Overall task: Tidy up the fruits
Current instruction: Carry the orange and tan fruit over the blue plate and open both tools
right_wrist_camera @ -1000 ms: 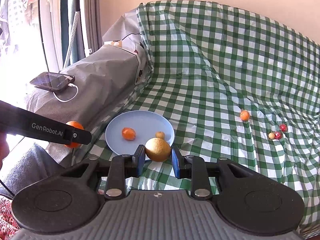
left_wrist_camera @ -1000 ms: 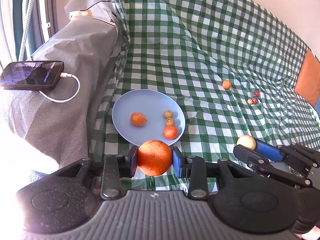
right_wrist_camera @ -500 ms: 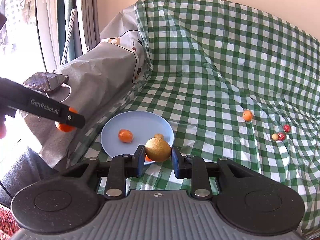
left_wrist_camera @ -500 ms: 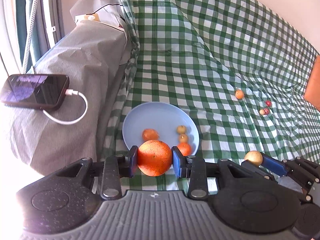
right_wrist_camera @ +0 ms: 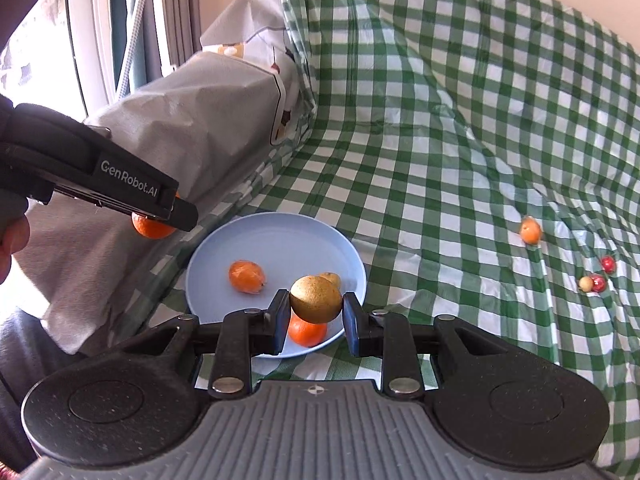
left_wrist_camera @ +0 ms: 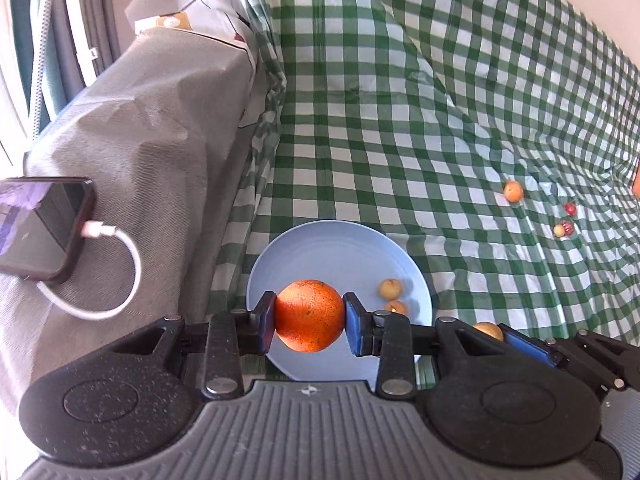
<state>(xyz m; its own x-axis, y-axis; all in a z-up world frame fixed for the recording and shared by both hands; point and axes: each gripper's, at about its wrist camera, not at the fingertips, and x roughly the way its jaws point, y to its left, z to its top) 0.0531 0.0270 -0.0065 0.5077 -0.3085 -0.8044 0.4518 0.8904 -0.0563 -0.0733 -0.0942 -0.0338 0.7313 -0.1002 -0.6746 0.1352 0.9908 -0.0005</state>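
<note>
My left gripper (left_wrist_camera: 309, 322) is shut on a large orange (left_wrist_camera: 309, 315) and holds it above the near left part of the light blue plate (left_wrist_camera: 320, 244). My right gripper (right_wrist_camera: 316, 320) is shut on a yellow-brown lemon (right_wrist_camera: 316, 298) above the plate's (right_wrist_camera: 280, 236) near right rim. On the plate lie two small oranges (right_wrist_camera: 246, 277) (right_wrist_camera: 307, 331) and small yellowish fruits (left_wrist_camera: 390, 289). The left gripper and its orange (right_wrist_camera: 152, 227) show at the left of the right wrist view. The lemon (left_wrist_camera: 488, 330) shows at the lower right of the left wrist view.
On the green checked cloth (right_wrist_camera: 440, 160) to the right lie a small orange (right_wrist_camera: 531, 230), two red fruits (right_wrist_camera: 608, 264) and a pale one (right_wrist_camera: 586, 283). A grey covered armrest (left_wrist_camera: 132, 132) at the left bears a phone (left_wrist_camera: 38, 228) on a white cable.
Both grippers have moved forward and over the plate with their fruits. The left gripper's orange now hides one small orange on the plate.
</note>
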